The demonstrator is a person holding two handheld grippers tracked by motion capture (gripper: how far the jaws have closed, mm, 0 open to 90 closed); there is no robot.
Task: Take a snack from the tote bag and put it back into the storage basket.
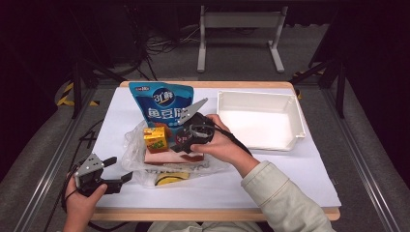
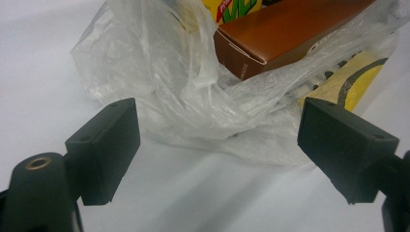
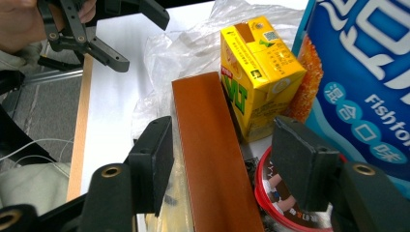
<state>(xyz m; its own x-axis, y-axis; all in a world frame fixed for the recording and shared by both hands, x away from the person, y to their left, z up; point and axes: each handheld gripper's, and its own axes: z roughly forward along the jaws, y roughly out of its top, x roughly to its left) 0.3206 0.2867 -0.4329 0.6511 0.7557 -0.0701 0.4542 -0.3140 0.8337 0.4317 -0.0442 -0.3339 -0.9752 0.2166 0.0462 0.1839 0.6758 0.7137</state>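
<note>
My right gripper (image 1: pixel 183 144) (image 3: pixel 222 159) reaches into a clear plastic bag (image 1: pixel 131 151) (image 2: pixel 183 87) at mid-table. Its jaws straddle a long brown box (image 1: pixel 162 157) (image 3: pixel 208 145) (image 2: pixel 290 34); the left pad is next to the box's side, the right pad stands off it, so it is open. A yellow drink carton (image 1: pixel 155 139) (image 3: pixel 256 72) stands upright just behind the box. My left gripper (image 1: pixel 121 169) (image 2: pixel 217 150) (image 3: pixel 145 41) is open at the table's front left, its jaws facing the bag's crumpled edge with nothing between them.
A blue fish-snack pouch (image 1: pixel 162 104) (image 3: pixel 358 72) stands behind the carton. A yellow-and-black packet (image 1: pixel 170 179) (image 2: pixel 355 79) lies in the bag's front. A red-rimmed round lid (image 3: pixel 275 193) sits under my right jaw. An empty white tray (image 1: pixel 256 94) sits at back right.
</note>
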